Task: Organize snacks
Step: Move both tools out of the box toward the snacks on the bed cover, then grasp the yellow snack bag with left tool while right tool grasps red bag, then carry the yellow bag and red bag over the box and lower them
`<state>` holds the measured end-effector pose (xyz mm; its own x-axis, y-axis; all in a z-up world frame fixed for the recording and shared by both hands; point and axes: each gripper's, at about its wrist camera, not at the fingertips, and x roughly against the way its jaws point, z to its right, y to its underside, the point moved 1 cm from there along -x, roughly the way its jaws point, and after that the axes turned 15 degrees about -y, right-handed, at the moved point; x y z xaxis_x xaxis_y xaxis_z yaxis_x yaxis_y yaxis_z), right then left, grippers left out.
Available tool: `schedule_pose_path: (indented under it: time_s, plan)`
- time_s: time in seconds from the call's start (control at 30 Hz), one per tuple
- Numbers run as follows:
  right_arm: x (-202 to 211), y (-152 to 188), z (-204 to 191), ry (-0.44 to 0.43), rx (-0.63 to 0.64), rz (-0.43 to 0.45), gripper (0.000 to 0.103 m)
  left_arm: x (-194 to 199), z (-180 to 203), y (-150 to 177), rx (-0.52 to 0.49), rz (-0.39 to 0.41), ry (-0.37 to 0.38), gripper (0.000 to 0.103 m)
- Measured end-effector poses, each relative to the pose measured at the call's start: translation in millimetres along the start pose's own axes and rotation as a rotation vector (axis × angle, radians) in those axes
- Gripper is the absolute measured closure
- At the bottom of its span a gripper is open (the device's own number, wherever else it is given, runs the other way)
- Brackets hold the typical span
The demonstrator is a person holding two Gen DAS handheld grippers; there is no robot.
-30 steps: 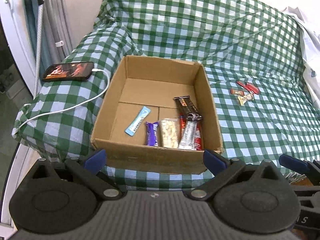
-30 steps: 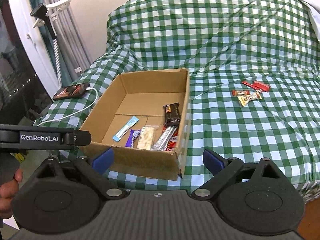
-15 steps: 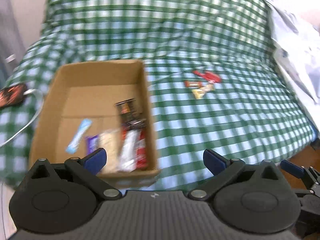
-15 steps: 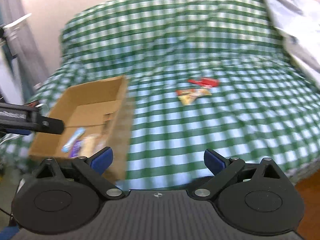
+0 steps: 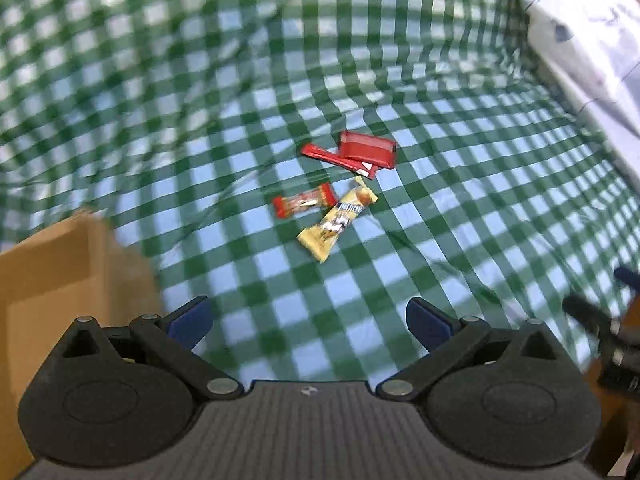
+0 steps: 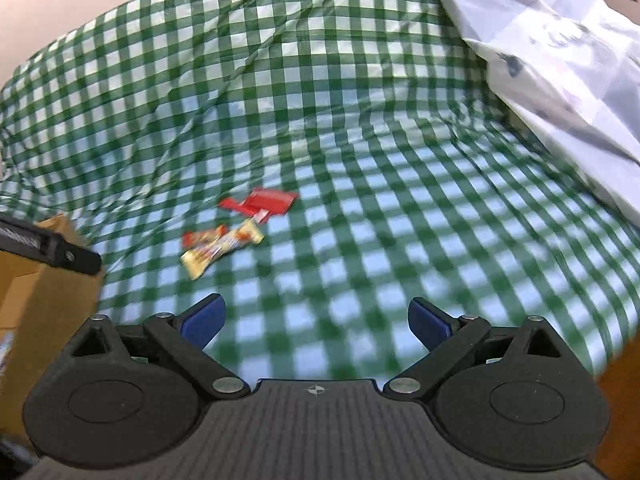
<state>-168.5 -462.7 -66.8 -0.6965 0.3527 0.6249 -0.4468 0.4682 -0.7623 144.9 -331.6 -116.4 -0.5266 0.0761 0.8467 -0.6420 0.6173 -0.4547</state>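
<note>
Left wrist view | both claws (image 5: pixel 307 322) (image 6: pixel 316 320) apart, empty | four snacks (image 5: pixel 338 184) left on bed (image 5: pixel 440 220) | box (image 5: pixel 48 280) awaits

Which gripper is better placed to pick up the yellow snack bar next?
Probably the left gripper: it is open and the yellow bar lies almost straight ahead; from the right gripper it sits off leftward.

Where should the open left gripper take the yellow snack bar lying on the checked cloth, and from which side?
Probably across the middle of the yellow snack bar, coming from above with the left gripper turned across its diagonal length. It lies flat; the small red-ended wrapper crowds its upper left side, so its lower half looks freer.
</note>
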Motion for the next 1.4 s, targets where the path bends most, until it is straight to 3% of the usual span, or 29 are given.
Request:
schedule_pose_path:
  time_s: [0.27, 0.43, 0.53, 0.57, 0.6, 0.67, 0.7, 0.73, 0.83, 0.97, 1.17, 1.4]
  plan:
    - [-171, -69, 56, -0.094, 0.072, -0.031, 0.005, -126, 29, -50, 0.012, -0.144, 0.027, 0.000]
    - [-273, -82, 57, -0.065, 0.205, -0.098, 0.005, -176, 32, -62, 0.021, -0.209, 0.078, 0.001]
    - [-315, -86, 50, -0.114, 0.237, -0.165, 0.005, -190, 34, -69, 0.019, -0.212, 0.102, 0.016]
    - [-326, -87, 47, -0.133, 0.248, -0.168, 0.003, -188, 32, -70, 0.025, -0.184, 0.098, 0.032]
    - [-332, -90, 45, -0.152, 0.261, -0.159, 0.002, -184, 32, -72, 0.020, -0.159, 0.106, 0.059]
    - [-345, -97, 41, -0.179, 0.305, -0.164, 0.011, -182, 27, -72, 0.022, -0.164, 0.184, 0.079]
    - [-349, -98, 39, -0.180, 0.336, -0.166, 0.026, -180, 22, -70, 0.047, -0.182, 0.219, 0.082]
    - [-346, -100, 38, -0.196, 0.340, -0.157, 0.058, -176, 18, -68, 0.061, -0.182, 0.231, 0.083]
    - [-334, -98, 35, -0.175, 0.326, -0.156, 0.060, -156, 6, -58, 0.073, -0.132, 0.242, 0.085]
    - [-296, -84, 36, -0.100, 0.268, -0.122, 0.061, -118, -15, -36, 0.133, -0.126, 0.261, 0.086]
    - [-186, -56, 22, -0.056, 0.123, -0.025, 0.060, -36, -51, 9, 0.189, -0.063, 0.246, 0.086]
    - [-74, -7, -45, -0.098, 0.049, 0.020, 0.060, 49, -93, 73, 0.239, -0.017, 0.168, 0.085]
